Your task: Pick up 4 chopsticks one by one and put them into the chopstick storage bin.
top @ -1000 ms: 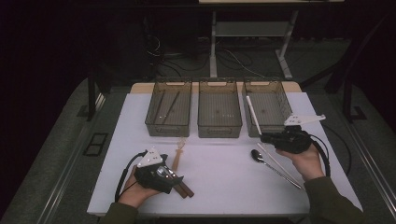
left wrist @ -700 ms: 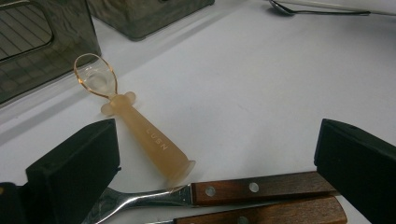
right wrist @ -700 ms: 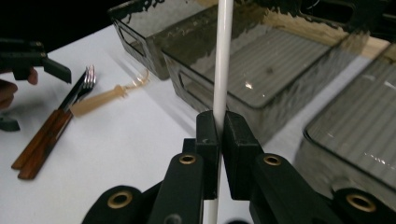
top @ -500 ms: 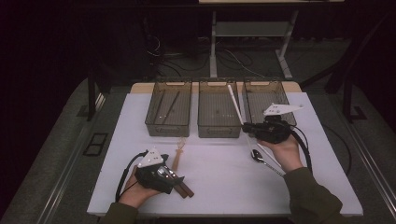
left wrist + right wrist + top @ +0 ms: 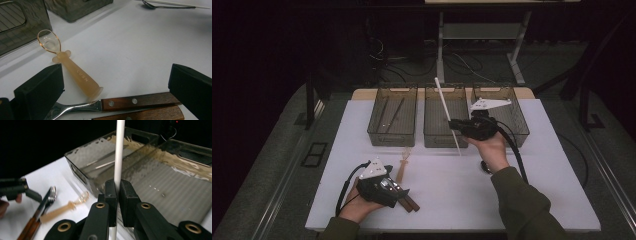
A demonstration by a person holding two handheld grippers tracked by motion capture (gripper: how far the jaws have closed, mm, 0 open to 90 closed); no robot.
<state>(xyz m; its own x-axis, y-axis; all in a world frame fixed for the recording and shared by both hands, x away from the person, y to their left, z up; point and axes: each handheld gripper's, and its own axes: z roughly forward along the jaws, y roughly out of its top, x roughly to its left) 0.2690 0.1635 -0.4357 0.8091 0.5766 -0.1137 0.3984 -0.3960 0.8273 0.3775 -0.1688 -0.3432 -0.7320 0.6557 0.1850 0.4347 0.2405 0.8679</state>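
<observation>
A white table [image 5: 512,200] is carrying three smoky translucent bins [image 5: 393,121] standing side by side along its far edge. A translucent amber spoon [image 5: 72,70] is lying just before them. Two wooden-handled utensils [image 5: 140,101] are lying near the front edge, and a metal spoon [image 5: 150,4] is resting toward the right.

Three smoky clear bins [image 5: 392,137] are sitting in a row on the white table [image 5: 452,195]. A metal spoon [image 5: 160,5] is lying nearby.

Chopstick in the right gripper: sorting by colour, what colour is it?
White chopstick, clearest in the right gripper view.
</observation>
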